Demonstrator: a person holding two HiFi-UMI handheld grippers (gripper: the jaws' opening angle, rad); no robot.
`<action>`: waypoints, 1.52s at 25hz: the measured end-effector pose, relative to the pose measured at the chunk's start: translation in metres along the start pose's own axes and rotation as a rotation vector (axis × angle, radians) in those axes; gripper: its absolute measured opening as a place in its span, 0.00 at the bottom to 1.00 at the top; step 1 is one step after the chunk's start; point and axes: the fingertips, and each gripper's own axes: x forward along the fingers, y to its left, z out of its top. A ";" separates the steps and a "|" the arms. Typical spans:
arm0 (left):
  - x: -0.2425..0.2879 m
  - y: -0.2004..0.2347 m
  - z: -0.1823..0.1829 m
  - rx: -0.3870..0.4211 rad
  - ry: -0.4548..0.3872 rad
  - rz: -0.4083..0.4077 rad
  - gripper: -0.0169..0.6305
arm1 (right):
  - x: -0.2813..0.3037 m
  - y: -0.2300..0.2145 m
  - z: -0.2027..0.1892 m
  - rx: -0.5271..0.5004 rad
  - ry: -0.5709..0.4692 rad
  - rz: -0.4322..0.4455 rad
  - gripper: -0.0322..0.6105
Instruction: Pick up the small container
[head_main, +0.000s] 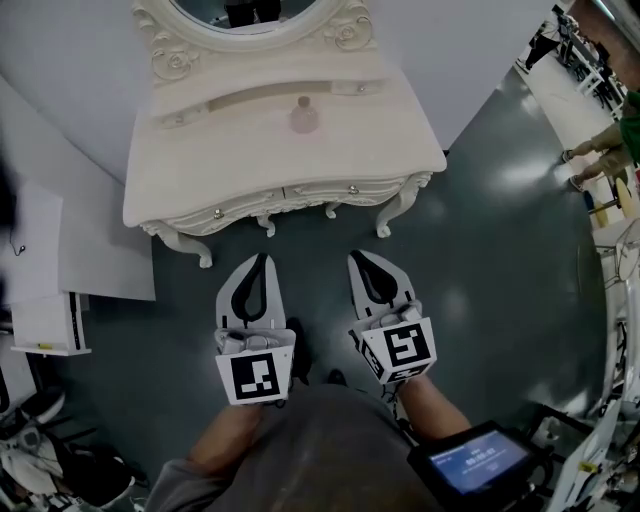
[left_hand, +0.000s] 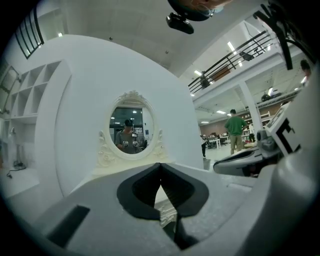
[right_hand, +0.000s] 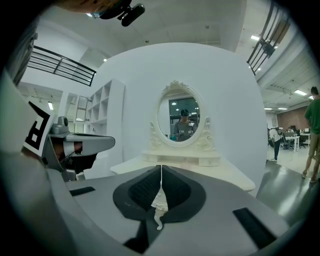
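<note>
A small pale pink container stands on the cream dressing table, near its back shelf, under the oval mirror. My two grippers hang side by side over the dark floor in front of the table, well short of the container. The left gripper has its jaws closed tip to tip with nothing between them; the left gripper view shows the same. The right gripper is likewise shut and empty, and its tips point at the table. The container is hidden in both gripper views.
White panels and a low white unit stand at the left on the floor. A tablet shows at the bottom right. A person in green stands far off to the right. The table's curved legs face me.
</note>
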 end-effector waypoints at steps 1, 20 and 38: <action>0.006 0.004 0.002 0.008 -0.008 -0.008 0.04 | 0.009 -0.001 0.004 0.002 -0.005 -0.006 0.07; 0.089 0.044 0.016 0.032 -0.051 -0.097 0.04 | 0.106 -0.018 0.051 -0.038 -0.061 -0.055 0.07; 0.239 0.066 -0.009 0.056 0.038 -0.012 0.04 | 0.234 -0.110 0.040 -0.003 -0.017 0.045 0.07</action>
